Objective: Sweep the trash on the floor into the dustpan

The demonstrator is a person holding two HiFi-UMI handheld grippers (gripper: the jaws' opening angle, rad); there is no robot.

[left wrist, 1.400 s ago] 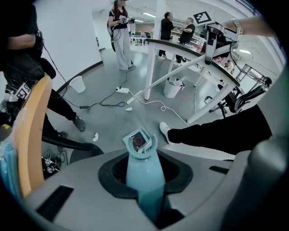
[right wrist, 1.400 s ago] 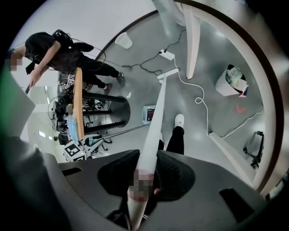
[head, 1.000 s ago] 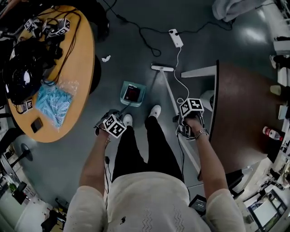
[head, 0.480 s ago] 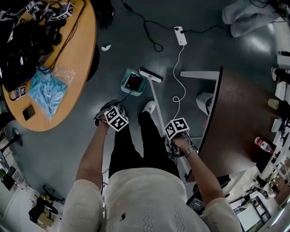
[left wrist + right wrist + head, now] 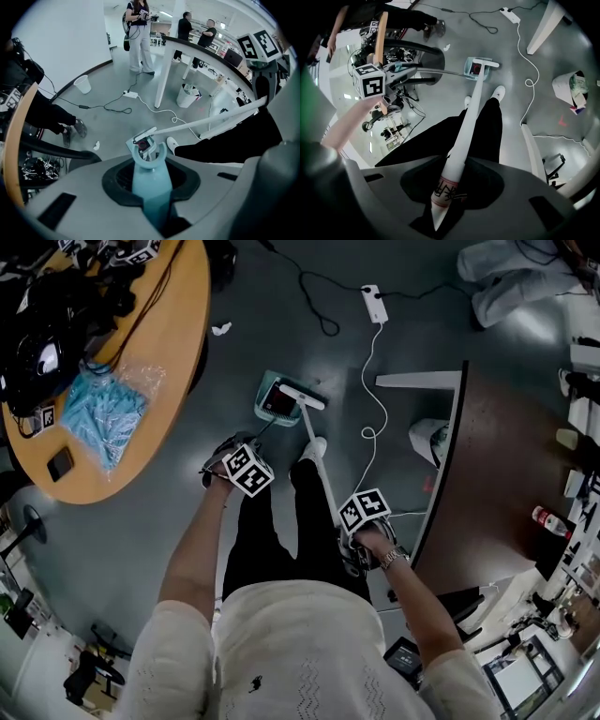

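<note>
Left claw [image 5: 151, 190]: clamped on the teal handle of one dustpan [image 5: 274, 404], which sits on the floor, upper centre of the head view.
Right claw [image 5: 446, 197]: clamped on the white pole of one broom [image 5: 319, 460], its head touching the pan.
One white scrap [image 5: 221, 329]: on the floor, upper left, near one round counter [image 5: 159, 427].

Your teal dustpan [image 5: 262, 401] sits on the floor with dark-red trash [image 5: 278, 405] inside; your white broom [image 5: 325, 473] rests its head at the mouth. A crumpled white scrap [image 5: 221, 329] lies well apart.
</note>
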